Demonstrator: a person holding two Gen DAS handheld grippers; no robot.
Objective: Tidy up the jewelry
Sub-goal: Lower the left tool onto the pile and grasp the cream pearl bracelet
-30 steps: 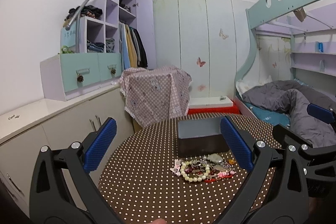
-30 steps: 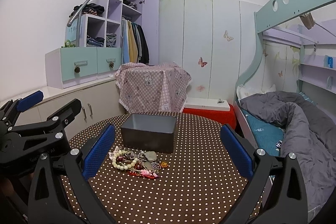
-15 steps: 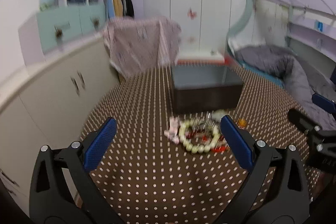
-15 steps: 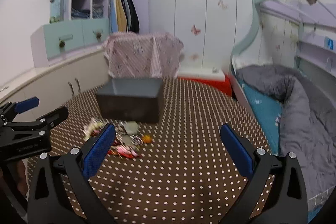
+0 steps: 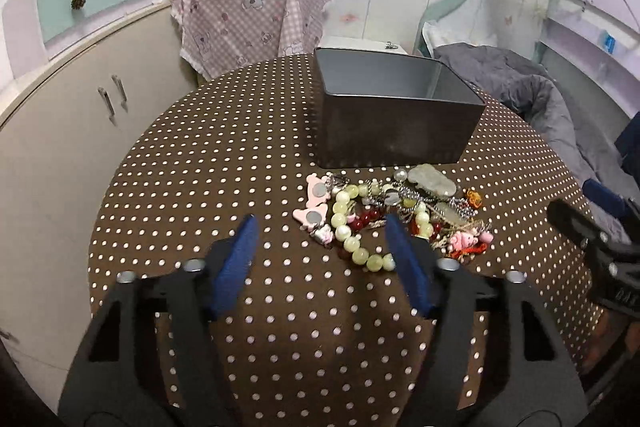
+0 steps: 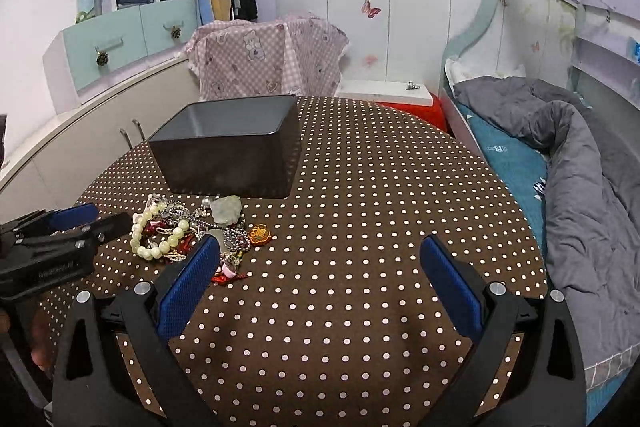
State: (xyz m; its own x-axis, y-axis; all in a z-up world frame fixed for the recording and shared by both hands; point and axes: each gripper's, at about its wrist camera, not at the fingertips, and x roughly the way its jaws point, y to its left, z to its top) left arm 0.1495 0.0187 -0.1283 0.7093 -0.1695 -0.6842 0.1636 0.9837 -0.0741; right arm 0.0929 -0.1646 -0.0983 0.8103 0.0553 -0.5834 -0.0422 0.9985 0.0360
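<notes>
A tangled pile of jewelry [image 5: 394, 217] is seen on the round counter [image 5: 200, 163], which is covered with a brown cloth with white dots. In the pile, a bracelet of pale green beads [image 5: 348, 227], dark red beads, two pink bear-shaped pieces [image 5: 314, 201], a pale jade-like pendant [image 5: 432, 179], silver chains and a small orange charm [image 6: 260, 234] are found. The pile is placed just in front of an open dark grey box [image 5: 394, 115], whose inside is seen bare.

The left gripper [image 5: 322, 247] is held just before the near edge of the pile, its jaws apart and nothing between them. The right gripper [image 6: 320, 263] is held with its jaws wide apart; its left pad is beside the pile. Free cloth is seen to the right of the pile and near the counter's rim. A bed with a grey duvet [image 6: 580, 163] is located close to the right edge.
</notes>
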